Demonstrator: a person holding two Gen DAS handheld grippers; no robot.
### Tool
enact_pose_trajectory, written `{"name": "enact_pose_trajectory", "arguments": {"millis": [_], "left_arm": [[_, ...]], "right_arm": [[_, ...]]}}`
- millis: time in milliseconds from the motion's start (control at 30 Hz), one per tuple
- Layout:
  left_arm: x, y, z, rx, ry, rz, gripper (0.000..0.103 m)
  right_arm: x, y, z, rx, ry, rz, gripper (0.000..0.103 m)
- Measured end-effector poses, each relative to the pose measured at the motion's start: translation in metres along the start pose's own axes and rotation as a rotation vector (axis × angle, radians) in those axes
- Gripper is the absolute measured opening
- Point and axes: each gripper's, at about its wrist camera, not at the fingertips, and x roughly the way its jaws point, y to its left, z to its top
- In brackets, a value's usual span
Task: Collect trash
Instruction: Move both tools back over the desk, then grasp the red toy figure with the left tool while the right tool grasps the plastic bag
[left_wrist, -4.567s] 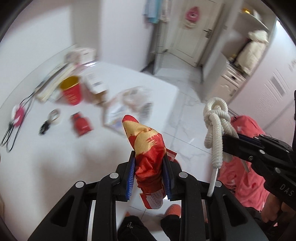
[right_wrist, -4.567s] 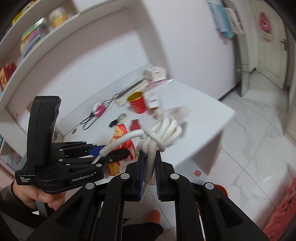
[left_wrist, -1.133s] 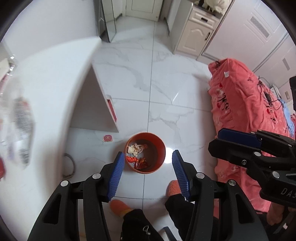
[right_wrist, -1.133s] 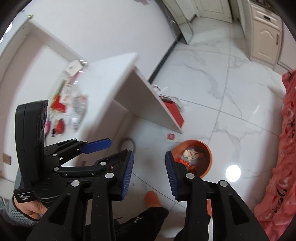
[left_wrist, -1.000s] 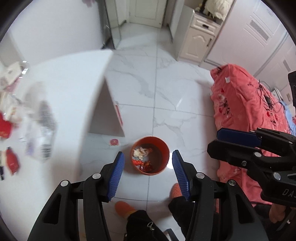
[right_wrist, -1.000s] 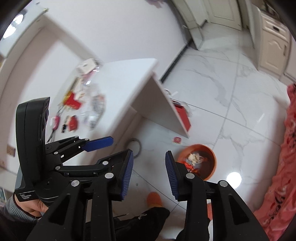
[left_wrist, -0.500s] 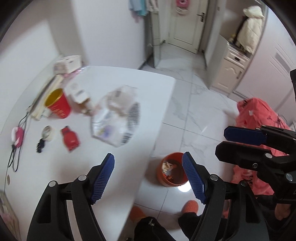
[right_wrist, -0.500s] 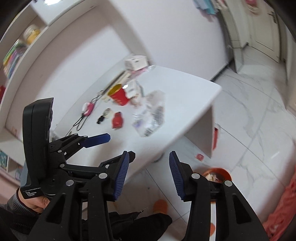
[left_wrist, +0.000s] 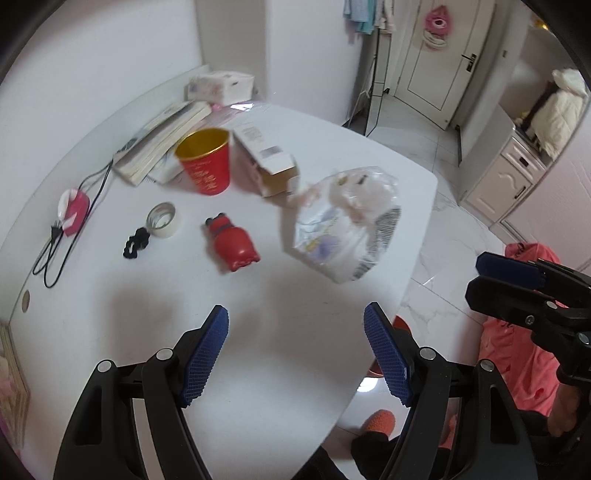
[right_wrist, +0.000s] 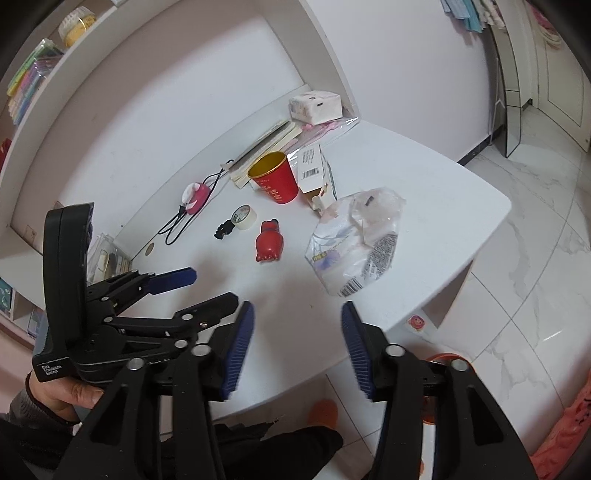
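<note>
Both claws hang empty over the white table (left_wrist: 295, 369): left gripper (left_wrist: 295, 350) wide apart, right gripper (right_wrist: 297, 341) just widening. At twelve o'clock lies the crumpled clear plastic bag (right_wrist: 354, 240); the orange trash bin (right_wrist: 443, 360) peeks out at five o'clock.

My pads (left_wrist: 207, 354) are showing ribbed blue rubber on matt black plastic. The white table (left_wrist: 155, 295) is looking smooth and matt, while the marble-veined floor tiles (right_wrist: 535, 258) are shining glossy. The crinkled plastic bag (left_wrist: 347, 229) is gleaming, clear in parts (printed elsewhere). The red cup (left_wrist: 206, 162) is looking like paper, gold-lined. The red bottle (left_wrist: 232, 243) is looking glossy.
</note>
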Motion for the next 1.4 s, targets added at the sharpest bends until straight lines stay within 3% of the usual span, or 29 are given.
{"name": "enact_pose_trajectory", "arguments": {"millis": [400, 733, 933, 967, 1067, 1400], "left_arm": [[0.054, 0.054, 0.035, -0.103, 0.084, -0.025, 0.076], [0.107, 0.066, 0.056, -0.133, 0.143, -0.045, 0.076], [0.123, 0.071, 0.054, -0.119, 0.179, -0.052, 0.054], [0.123, 0.072, 0.054, -0.113, 0.168, -0.047, 0.049], [0.119, 0.072, 0.051, -0.108, 0.165, -0.05, 0.045], [0.087, 0.052, 0.052, -0.018, 0.132, -0.102, 0.044]], "right_arm": [[0.054, -0.03, 0.025, 0.076, 0.044, -0.042, 0.057], [0.088, -0.05, 0.034, 0.125, 0.081, -0.073, 0.057], [0.099, -0.06, 0.037, 0.15, 0.093, -0.087, 0.057], [0.099, -0.06, 0.036, 0.154, 0.093, -0.087, 0.057], [0.101, -0.064, 0.036, 0.163, 0.092, -0.091, 0.057], [0.11, -0.081, 0.033, 0.207, 0.097, -0.102, 0.057]]}}
